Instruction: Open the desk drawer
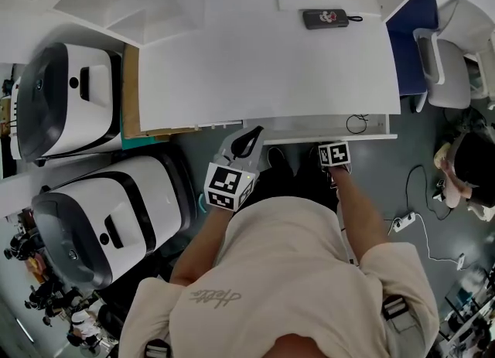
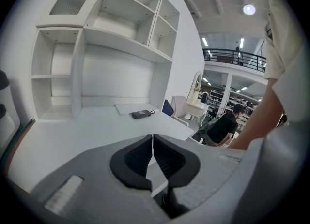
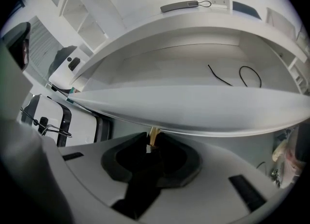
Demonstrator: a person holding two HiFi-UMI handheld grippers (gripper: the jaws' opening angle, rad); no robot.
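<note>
The white desk has a shallow drawer under its front edge, pulled out a little. The right gripper view looks into the drawer, where a thin black cable lies. A small brass knob hangs from the drawer's front edge, and my right gripper is shut on it. In the head view that right gripper sits just below the drawer front. My left gripper hovers left of it by the desk edge. Its jaws are shut with nothing between them.
A black device with a cord lies at the desk's far edge. Two large white machines stand to the left. A white chair and a seated person are on the right, with a power strip on the floor.
</note>
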